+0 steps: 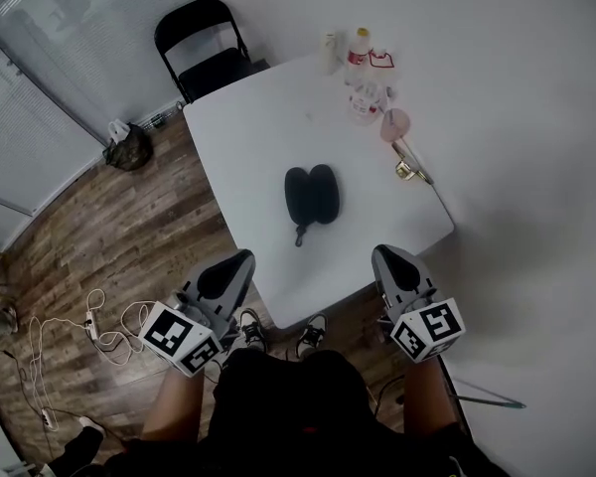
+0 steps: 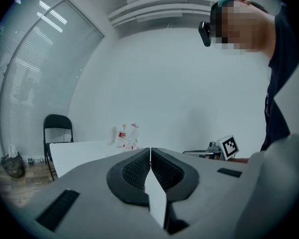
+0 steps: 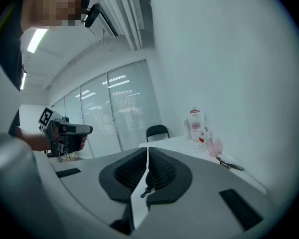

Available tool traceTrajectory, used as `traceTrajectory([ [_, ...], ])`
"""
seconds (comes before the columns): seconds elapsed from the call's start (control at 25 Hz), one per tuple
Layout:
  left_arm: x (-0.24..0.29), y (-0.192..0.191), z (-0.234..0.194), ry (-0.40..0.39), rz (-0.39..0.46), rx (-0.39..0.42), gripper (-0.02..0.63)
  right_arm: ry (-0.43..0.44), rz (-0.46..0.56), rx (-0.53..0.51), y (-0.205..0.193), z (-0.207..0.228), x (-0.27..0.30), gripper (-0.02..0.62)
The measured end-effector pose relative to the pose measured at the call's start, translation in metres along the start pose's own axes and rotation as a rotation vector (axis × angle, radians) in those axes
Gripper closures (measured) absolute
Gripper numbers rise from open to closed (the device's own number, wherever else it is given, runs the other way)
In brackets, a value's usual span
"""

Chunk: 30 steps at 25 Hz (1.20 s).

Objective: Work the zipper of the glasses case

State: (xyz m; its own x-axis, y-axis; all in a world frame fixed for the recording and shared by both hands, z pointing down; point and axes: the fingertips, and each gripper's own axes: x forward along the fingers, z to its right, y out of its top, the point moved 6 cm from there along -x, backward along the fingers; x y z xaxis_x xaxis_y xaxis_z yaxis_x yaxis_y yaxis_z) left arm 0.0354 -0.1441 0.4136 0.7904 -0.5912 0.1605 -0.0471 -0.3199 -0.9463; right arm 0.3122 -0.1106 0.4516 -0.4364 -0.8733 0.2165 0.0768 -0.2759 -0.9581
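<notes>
The glasses case [image 1: 311,195] lies in the middle of the white tabletop [image 1: 258,137], at the centre of the head view. It is black, and it shows as two rounded halves side by side. That reads to me as a case lying open, though I would not swear to it. Its pull tab [image 1: 300,235] hangs off the end nearest the bottom of the frame.

The left gripper [image 1: 240,263] sits at the lower left and the right gripper [image 1: 385,258] at the lower right. Both are at the near edge of the tabletop and well apart from the case. The left fingers [image 2: 134,172] are pressed together with nothing between them, and so are the right fingers [image 3: 162,173]. In the right gripper view the tab peeps through the slit low between the fingers, but it is well beyond them and not held.

The bottles [image 1: 363,63] and a pink cup [image 1: 394,124] crowd the upper right corner of the tabletop, clear of the work. A chair [image 1: 204,43] stands at the far end.

My judgement is that this is the approach, with the zipper not yet touched. The next move calls for both pairs of fingers to spread. One pair should then pin the body of the case so it cannot slide, while the other comes in low onto the small tab and nips it squarely before pulling along the zipper line.
</notes>
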Motion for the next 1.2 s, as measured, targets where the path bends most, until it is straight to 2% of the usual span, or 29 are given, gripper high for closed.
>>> traceTrajectory([
  [0.2, 0.001, 0.001, -0.024, -0.019, 0.008, -0.023, 0.581, 0.003, -0.028, -0.009, -0.004, -0.01, 0.024, 0.574],
  [0.36, -0.001, 0.005, -0.046, -0.038, 0.01, -0.038, 0.581, -0.03, -0.05, -0.022, -0.005, -0.019, 0.045, 0.569],
  [0.48, -0.004, 0.007, -0.064, -0.044, 0.008, -0.049, 0.581, -0.05, -0.09, -0.017, -0.012, -0.02, 0.065, 0.478],
  [0.64, -0.009, 0.006, -0.083, -0.039, -0.009, -0.056, 0.581, -0.099, -0.151, 0.0, -0.025, -0.009, 0.096, 0.443],
  [0.84, -0.017, 0.002, -0.104, -0.009, -0.006, -0.07, 0.581, -0.189, -0.301, 0.044, -0.068, 0.023, 0.144, 0.394],
  [1.0, -0.016, -0.003, -0.114, 0.004, -0.011, -0.082, 0.581, -0.256, -0.447, 0.056, -0.111, 0.056, 0.181, 0.39],
  [1.2, -0.009, -0.01, -0.122, -0.006, -0.038, -0.089, 0.581, -0.303, -0.571, 0.053, -0.152, 0.081, 0.214, 0.391],
])
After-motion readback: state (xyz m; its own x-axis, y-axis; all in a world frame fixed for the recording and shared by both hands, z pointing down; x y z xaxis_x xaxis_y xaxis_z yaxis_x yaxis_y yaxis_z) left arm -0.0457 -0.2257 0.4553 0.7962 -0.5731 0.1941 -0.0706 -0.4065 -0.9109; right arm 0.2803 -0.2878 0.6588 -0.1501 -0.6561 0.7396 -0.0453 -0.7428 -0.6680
